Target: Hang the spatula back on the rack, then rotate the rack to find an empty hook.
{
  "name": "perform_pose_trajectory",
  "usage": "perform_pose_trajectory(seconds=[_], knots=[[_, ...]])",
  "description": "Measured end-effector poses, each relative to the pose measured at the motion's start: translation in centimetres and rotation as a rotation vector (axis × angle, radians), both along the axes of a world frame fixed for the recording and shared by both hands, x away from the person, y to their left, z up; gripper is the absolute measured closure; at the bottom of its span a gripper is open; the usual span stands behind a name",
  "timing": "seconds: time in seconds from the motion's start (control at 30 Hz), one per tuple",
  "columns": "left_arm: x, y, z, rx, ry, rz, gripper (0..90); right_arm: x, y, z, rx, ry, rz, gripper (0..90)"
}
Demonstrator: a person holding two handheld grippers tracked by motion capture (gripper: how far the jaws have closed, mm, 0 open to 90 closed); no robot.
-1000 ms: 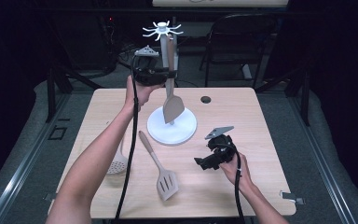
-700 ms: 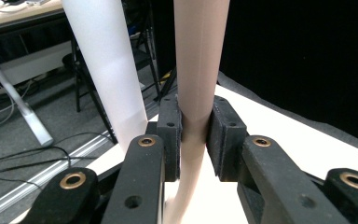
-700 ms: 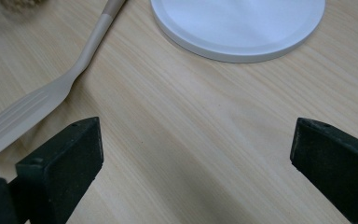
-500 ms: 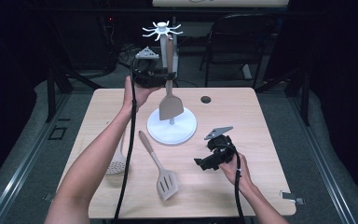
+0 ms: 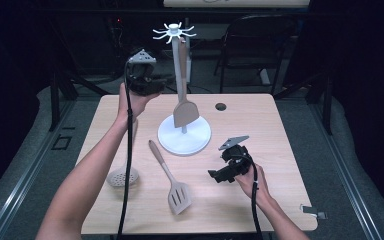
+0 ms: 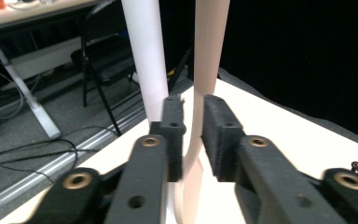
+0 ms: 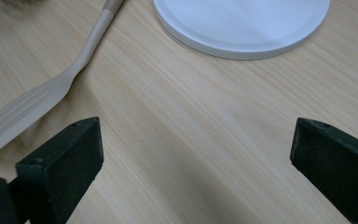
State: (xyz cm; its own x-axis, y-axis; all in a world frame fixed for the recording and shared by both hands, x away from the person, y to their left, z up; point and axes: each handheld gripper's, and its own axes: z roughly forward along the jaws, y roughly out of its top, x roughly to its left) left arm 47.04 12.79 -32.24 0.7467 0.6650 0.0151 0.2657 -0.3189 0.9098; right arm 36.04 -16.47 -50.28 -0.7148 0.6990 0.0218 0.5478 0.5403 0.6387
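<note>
A white utensil stand (image 5: 184,136) with a tall pole and a star of hooks (image 5: 174,32) is at the table's middle back. A beige solid turner (image 5: 184,112) hangs from a hook beside the pole. My left gripper (image 5: 164,82) is held high at the turner's handle. In the left gripper view the handle (image 6: 209,56) runs between the jaws of my left gripper (image 6: 193,105), which stand slightly open with a thin gap on one side; the pole (image 6: 145,51) is just behind. My right gripper (image 5: 222,175) rests low on the table, wide open and holding nothing (image 7: 196,172).
A beige slotted turner (image 5: 172,186) (image 7: 32,107) lies in front of the stand base (image 7: 242,23). A skimmer spoon (image 5: 122,176) lies under the left forearm. A small black disc (image 5: 221,106) sits at the back right. A chair (image 5: 260,40) stands behind the table.
The left gripper lifted the solid turner up the pole, then drew back slightly to the left while the turner stayed hanging. The right gripper has not moved.
</note>
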Motion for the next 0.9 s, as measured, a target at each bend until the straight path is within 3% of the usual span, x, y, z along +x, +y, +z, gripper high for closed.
perform_pose_trajectory(seconds=[0.2,0.9], knots=[[-0.6,0.2,0.9,0.010,-0.030,0.000,89.7,0.0,0.1,-0.1,-0.009,0.007,0.005,2.5],[-1.8,-0.5,5.9,0.004,-0.126,0.002,90.0,0.2,0.2,-0.3,-0.032,0.019,0.011,3.0]])
